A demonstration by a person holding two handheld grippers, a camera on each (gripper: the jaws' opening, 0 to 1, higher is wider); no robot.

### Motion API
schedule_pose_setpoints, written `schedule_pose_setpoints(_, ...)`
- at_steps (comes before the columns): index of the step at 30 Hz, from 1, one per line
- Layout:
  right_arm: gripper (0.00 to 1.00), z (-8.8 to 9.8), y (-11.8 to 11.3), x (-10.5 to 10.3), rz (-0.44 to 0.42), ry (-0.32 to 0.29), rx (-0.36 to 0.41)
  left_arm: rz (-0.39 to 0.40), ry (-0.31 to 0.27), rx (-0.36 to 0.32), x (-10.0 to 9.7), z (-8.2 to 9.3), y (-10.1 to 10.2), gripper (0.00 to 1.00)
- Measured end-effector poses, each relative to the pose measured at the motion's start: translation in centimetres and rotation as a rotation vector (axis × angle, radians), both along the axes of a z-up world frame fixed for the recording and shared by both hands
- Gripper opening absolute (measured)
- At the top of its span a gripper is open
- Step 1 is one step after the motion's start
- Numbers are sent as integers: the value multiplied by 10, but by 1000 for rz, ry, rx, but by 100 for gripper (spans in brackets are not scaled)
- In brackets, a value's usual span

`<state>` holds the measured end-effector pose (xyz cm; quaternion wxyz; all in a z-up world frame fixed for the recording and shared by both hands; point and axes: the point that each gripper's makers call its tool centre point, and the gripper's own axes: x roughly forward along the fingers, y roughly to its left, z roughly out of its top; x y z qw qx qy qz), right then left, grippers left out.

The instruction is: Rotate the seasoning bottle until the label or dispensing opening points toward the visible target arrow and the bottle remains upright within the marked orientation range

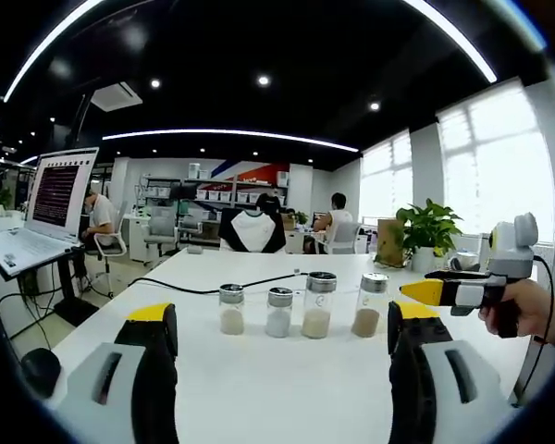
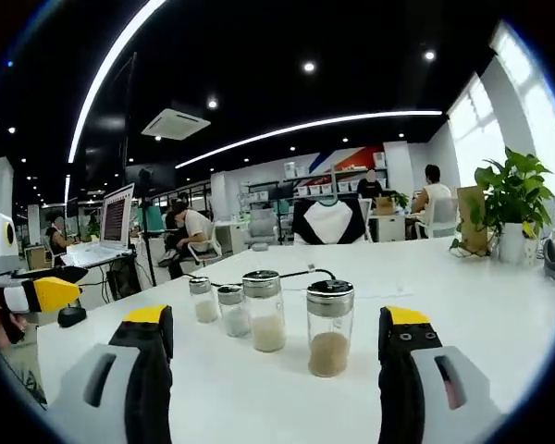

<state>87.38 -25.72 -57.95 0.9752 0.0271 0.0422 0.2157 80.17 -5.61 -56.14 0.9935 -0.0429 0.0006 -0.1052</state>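
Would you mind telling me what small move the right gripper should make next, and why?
Probably ease the right gripper forward, open, toward the nearest seasoning bottle. That bottle stands upright on the white table, roughly between the jaws and ungrasped, so it cannot be rotated yet.

White table [image 1: 259, 388] with four seasoning bottles [image 1: 316, 305], black cable [image 1: 194, 289].

Your left hand-held gripper [image 1: 282, 347]: two pale grey moulded jaws, black inner faces, yellow caps at the tips, a dark slot in each shell. Your right hand-held gripper [image 2: 276, 347] matches it: same grey, black, yellow scheme.
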Motion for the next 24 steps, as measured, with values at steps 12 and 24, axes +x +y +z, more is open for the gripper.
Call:
schedule_pose_setpoints(12, 89, 4, 36, 25, 90, -7, -17, -3, 1, 4, 0, 1, -1, 100)
schedule_pose_setpoints(24, 83, -5, 63, 43, 148, 48, -21, 4, 1, 9, -2, 2, -1, 100)
